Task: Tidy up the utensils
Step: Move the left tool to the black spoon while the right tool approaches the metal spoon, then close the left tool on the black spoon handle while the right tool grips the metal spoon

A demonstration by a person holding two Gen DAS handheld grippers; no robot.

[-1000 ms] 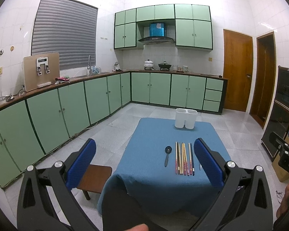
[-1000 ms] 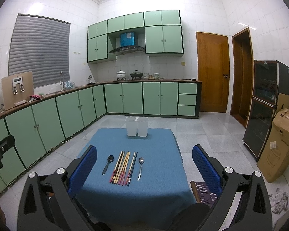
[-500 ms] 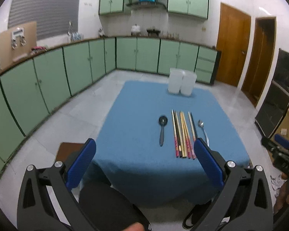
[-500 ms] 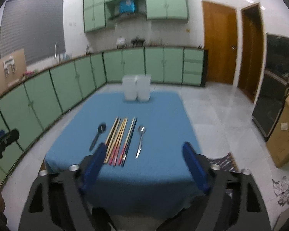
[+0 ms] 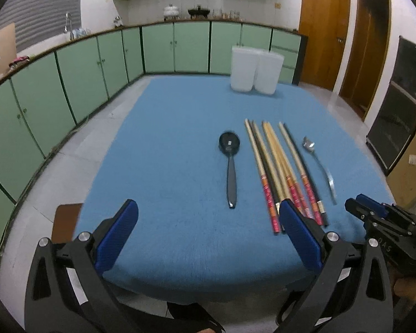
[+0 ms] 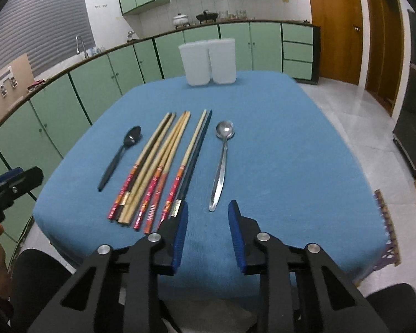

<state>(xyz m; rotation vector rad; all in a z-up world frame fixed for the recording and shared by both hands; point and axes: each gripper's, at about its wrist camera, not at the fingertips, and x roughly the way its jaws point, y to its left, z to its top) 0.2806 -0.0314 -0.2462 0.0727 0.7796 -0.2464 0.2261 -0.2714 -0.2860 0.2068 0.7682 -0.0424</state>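
Two grippers hung over the near edge of the blue table (image 6: 277,152), both much closer to it than a sec ago, when they sat high w/ most of the kitchen in view. Right gripper (image 6: 208,216) had its jaws wide then; now they were closing, w/ only a narrow gap left and nothing between them yet. Its tips sat just short of the steel spoon (image 6: 222,163) handle end, roughly in line w/ it. Left gripper (image 5: 206,219) was spread wide, empty, same as before, hovering near the handle end of the black spoon (image 5: 229,166), w/ its right pad over the butt ends of the chopsticks (image 5: 283,172).

Outward from the steel spoon: chopsticks lay just left of it in a tight row, red-patterned ends toward the grippers, tips pointing away. Black spoon lay left of the chopsticks, bowl away. Beyond the steel spoon, well apart at the far table edge, stood the white two-part holder (image 6: 208,61), upright; couldn't tell if anything was inside.

Meaning for the task, as I read it: nothing sorted yet, all utensils flat on the cloth. Drop toward the table plus the narrowing right jaws suggested the approach was ending and the steel spoon was the likely first pick. Thin handle flat on soft cloth — the pinch would prob need the tips low and straddling it, else they'd shut on air.
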